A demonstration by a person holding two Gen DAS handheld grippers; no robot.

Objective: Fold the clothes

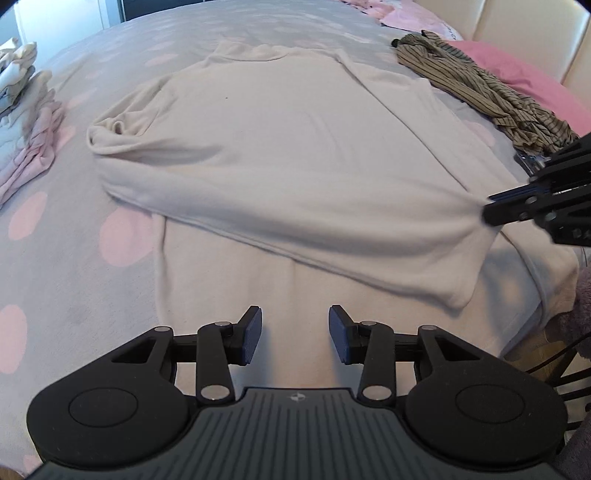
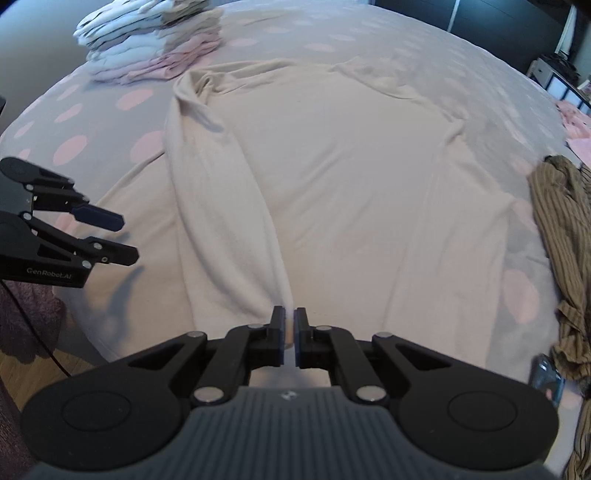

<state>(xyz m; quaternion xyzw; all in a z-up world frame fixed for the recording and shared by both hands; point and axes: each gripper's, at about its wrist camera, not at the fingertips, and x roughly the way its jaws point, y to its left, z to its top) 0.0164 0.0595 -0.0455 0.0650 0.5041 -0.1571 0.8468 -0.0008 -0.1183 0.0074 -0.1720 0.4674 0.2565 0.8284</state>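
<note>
Two grippers over the cream sweater [image 1: 295, 147], right gripper [image 2: 290, 325] clamped on its sleeve [image 2: 229, 229] at lower centre, left gripper [image 1: 295, 332] spread apart, empty

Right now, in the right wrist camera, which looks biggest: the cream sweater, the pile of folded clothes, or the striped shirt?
1. Cream sweater, by far the biggest.
2. and 3. Striped shirt and pile of folded clothes: unsure; the pile lies farther away and the shirt is cut off.

- Bed cover [image 1: 229, 33], grey with pink dots: spread under and beyond both tongs.
- Pink pillow [image 1: 524, 70]: far right of the left tongs.
- Wooden floor [image 2: 33, 373]: lower left of the right tongs.
- Dark cable [image 2: 40, 332]: left, over the floor.
</note>
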